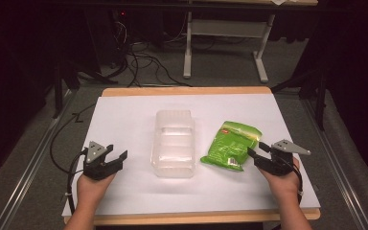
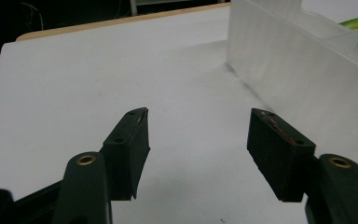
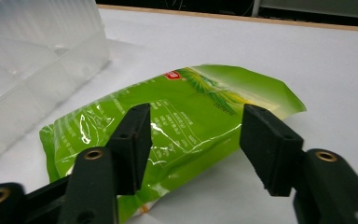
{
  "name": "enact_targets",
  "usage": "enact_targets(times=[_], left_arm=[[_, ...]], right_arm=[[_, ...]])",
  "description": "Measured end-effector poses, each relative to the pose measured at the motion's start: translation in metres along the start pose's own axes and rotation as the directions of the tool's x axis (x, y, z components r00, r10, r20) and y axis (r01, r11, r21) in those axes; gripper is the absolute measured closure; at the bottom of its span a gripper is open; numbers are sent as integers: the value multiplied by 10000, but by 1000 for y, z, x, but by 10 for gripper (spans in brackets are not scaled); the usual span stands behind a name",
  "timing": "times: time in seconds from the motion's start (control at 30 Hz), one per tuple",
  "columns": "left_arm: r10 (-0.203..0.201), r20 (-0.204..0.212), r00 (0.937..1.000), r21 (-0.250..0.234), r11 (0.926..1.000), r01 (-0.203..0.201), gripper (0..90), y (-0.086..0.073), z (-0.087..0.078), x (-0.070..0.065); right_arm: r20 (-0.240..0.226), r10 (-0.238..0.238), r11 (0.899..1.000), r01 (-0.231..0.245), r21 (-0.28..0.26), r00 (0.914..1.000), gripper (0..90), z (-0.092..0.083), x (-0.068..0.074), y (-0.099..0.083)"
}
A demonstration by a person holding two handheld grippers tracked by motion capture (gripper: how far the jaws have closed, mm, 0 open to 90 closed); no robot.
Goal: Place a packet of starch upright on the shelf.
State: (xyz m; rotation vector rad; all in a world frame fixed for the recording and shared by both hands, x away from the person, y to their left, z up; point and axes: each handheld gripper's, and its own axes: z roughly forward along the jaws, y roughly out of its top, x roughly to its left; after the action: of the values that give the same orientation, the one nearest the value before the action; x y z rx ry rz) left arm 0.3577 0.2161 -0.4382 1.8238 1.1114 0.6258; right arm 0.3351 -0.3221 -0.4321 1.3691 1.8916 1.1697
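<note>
Lying right of centre in the high view, the green packet (image 1: 231, 145) runs lower left to upper right, its near edge between the right gripper (image 1: 252, 149)'s parted, empty jaws. The left gripper (image 1: 115, 154), gaping and empty, sits beyond the clear tray (image 1: 174, 142), farther off.

Bright light from above falls on the white desk (image 1: 124, 120), while the room behind is very dark. The green bag (image 3: 177, 121) shines with glare. The close pictures look slightly soft.
</note>
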Motion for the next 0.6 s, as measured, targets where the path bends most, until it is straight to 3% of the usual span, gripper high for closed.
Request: enact_targets(times=[0.1, 0.17, 0.33, 0.53, 0.6], left_arm=[[73, 76, 9999, -82, 9999, -73, 394, 1, -1, -1], [146, -8, 9999, -190, 9997, -146, 373, 1, -2, -3], [231, -222, 9995, -47, 9997, -232, 314, 0, -2, -4], [275, -211, 9994, 14, 9996, -275, 314, 0, -1, -5], [269, -173, 9995, 61, 9996, -268, 314, 0, -1, -5]], right_arm=[[68, 150, 9999, -150, 59, 9999, 357, 4, 0, 2], [83, 607, 9980, -609, 155, 9981, 295, 11, -3, 5], [499, 759, 9962, -779, 400, 9959, 204, 27, -8, 13], [909, 974, 9918, -1042, 739, 9911, 167, 43, -18, 15], [1006, 1339, 9863, -1424, 830, 9859, 155, 48, -25, 14]])
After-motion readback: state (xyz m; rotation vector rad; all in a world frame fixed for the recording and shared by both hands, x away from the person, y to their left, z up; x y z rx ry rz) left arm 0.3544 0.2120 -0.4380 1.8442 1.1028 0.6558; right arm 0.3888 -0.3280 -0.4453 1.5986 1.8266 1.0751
